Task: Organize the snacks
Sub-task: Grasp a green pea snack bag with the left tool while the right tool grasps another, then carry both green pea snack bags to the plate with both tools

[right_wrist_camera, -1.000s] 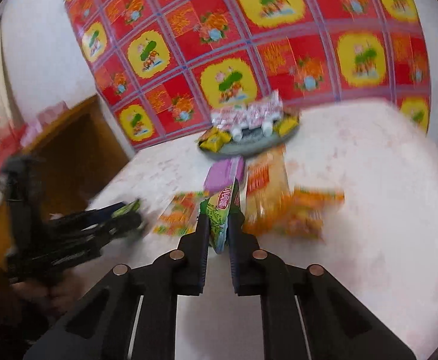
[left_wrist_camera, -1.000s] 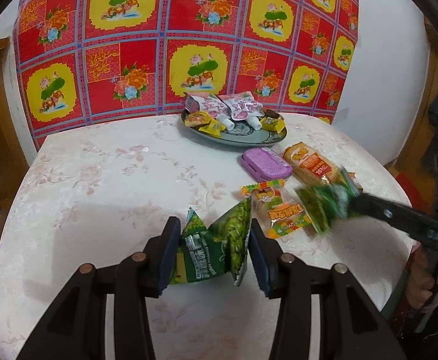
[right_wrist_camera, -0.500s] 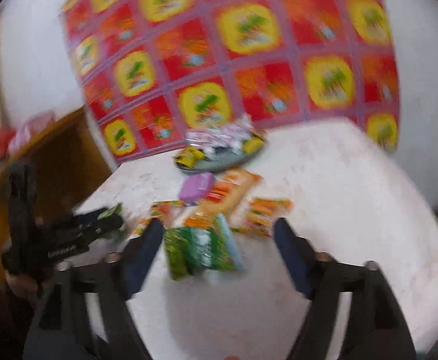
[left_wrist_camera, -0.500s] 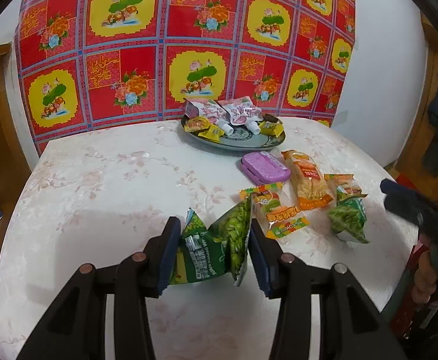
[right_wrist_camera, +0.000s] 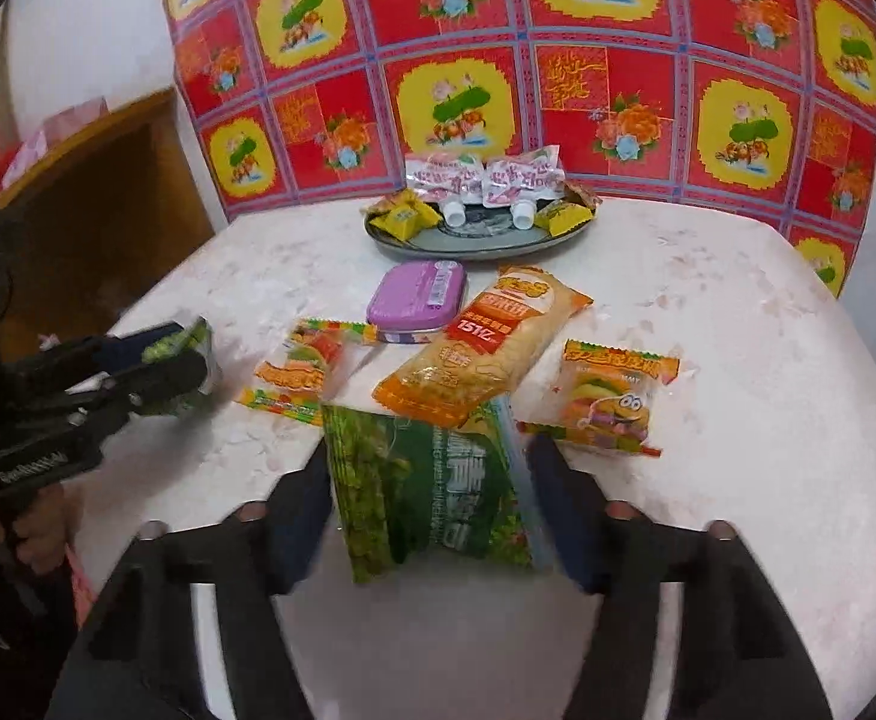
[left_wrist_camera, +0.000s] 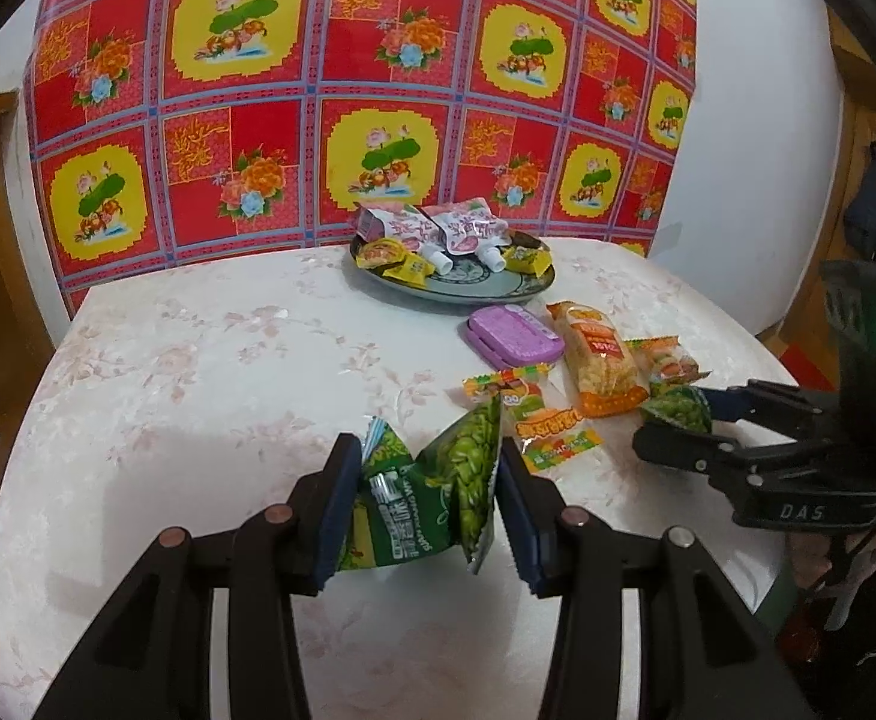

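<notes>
My left gripper point(left_wrist_camera: 427, 450) is shut on a green pea snack bag point(left_wrist_camera: 432, 498), squeezed and held just above the white table point(left_wrist_camera: 198, 390). A second green bag point(right_wrist_camera: 432, 498) lies flat between the fingers of my right gripper point(right_wrist_camera: 432, 462). Those jaws are closing, with the pads close to its two edges and the bag not buckled. From the left wrist view my right gripper point(left_wrist_camera: 675, 420) reaches in from the right around that bag point(left_wrist_camera: 681, 411). Pouches and yellow candies sit on an oval plate point(left_wrist_camera: 498, 294) at the back.
Ahead of the right gripper lie a purple tin point(right_wrist_camera: 417, 300), a long orange packet point(right_wrist_camera: 486, 348) and two gummy packets point(right_wrist_camera: 300, 372) point(right_wrist_camera: 612, 402). A red patterned cloth point(left_wrist_camera: 318, 90) hangs behind the table. Wooden furniture point(right_wrist_camera: 108, 198) stands to the left.
The right gripper let go of the green bag it pinched edge-on, opened wide, and now narrows around the bag lying flat. The left gripper has kept its bag and place.
</notes>
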`<state>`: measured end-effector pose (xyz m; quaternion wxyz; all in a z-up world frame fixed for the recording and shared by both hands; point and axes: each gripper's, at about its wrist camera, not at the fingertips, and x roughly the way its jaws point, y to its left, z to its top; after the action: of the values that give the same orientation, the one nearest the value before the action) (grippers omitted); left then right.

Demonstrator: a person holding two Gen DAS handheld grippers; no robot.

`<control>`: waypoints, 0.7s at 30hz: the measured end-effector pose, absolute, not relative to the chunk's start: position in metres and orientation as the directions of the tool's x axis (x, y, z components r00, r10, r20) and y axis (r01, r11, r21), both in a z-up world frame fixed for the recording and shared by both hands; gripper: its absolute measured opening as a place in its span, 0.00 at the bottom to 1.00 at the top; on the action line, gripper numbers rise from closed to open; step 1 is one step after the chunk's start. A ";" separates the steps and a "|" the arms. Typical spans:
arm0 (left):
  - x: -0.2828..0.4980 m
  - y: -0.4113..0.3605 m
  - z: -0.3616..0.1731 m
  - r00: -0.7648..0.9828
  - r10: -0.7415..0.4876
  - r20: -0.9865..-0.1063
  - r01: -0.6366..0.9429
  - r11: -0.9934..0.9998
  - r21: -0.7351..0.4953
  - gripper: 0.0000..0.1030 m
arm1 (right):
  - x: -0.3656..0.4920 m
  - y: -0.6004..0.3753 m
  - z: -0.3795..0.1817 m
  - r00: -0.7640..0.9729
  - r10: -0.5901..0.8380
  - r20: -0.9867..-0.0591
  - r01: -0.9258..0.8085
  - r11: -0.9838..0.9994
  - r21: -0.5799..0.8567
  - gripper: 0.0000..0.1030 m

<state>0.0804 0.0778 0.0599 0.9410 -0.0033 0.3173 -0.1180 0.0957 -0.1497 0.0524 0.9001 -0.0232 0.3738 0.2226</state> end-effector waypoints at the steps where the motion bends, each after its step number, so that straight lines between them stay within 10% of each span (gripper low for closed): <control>1: 0.081 0.078 0.060 0.770 -0.223 -0.598 0.218 0.972 -0.083 0.46 | 0.096 -0.151 0.052 0.607 0.413 -0.679 -0.433 0.888 0.152 0.50; 21: 0.078 0.075 0.075 0.745 -0.106 -0.658 0.163 0.986 0.025 0.43 | 0.094 -0.158 0.094 0.638 0.431 -0.638 -0.479 0.871 0.109 0.41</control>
<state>0.0778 0.0755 0.0754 0.9333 0.0406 0.3494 -0.0722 0.0944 -0.1579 0.0937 0.9044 -0.0350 0.3427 0.2517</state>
